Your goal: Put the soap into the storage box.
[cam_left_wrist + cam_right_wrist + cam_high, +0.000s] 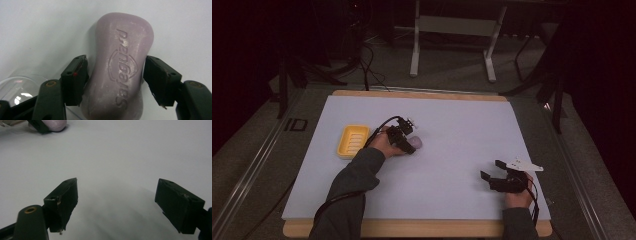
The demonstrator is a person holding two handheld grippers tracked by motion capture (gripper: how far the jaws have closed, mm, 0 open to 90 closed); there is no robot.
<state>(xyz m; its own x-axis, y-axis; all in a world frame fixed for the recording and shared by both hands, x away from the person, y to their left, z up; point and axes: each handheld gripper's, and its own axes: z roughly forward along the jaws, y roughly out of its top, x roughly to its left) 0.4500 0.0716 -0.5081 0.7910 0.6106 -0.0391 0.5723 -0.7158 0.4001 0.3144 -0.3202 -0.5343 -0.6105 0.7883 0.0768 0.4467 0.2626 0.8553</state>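
Near the front right corner of the surface (462, 125): right gripper (491, 169), jaws spread wide with nothing between them, hovering low over bare white sheet, held by a hand (518, 196) coming in over the front edge. Farther in, left of centre: left gripper (413, 145) straddling a lilac bar of soap (120, 72), one jaw at each long side; left jaw touching the bar, right jaw just beside it, contact there too close to judge. Soap lying flat on the white sheet, embossed lettering facing up. Just beyond the left hand, toward the left edge: yellow soap dish (353, 140), ribbed inside, apart from the soap
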